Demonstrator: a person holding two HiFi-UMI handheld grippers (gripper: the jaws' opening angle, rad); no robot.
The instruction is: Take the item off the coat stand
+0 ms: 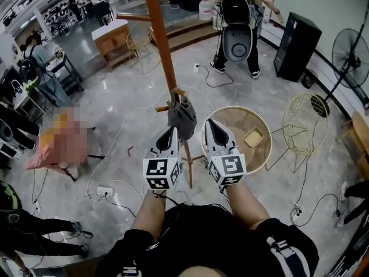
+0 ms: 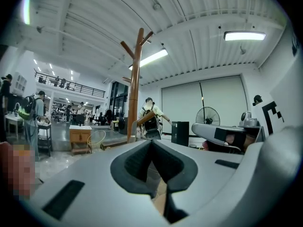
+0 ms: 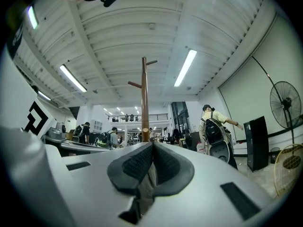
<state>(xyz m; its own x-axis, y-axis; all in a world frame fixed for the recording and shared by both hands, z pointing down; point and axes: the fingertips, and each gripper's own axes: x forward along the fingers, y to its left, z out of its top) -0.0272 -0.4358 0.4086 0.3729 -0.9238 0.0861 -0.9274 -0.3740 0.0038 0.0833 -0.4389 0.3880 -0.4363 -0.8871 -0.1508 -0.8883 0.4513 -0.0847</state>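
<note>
A tall wooden coat stand [image 1: 163, 39] rises from the grey floor straight ahead of me. A dark grey fabric item [image 1: 182, 117] hangs from one of its low pegs. My left gripper [image 1: 172, 133] points up at the item's lower edge, just below and left of it, with its jaws together and nothing in them. My right gripper [image 1: 209, 124] is a little to the item's right, also shut and empty. The stand [image 2: 135, 89] shows above the closed jaws of the left gripper [image 2: 151, 142] in its own view. In the right gripper view the pole [image 3: 144, 98] stands behind the shut right gripper [image 3: 152, 144].
A round wicker table [image 1: 230, 120] holding a small yellow tray [image 1: 253, 137] stands right of the stand, with a wire chair [image 1: 302, 128] beyond it. Cables and a power strip [image 1: 104, 190] lie on the floor. A person with a backpack [image 1: 236, 16], a black speaker [image 1: 295, 45] and a fan [image 1: 349, 53] are farther back.
</note>
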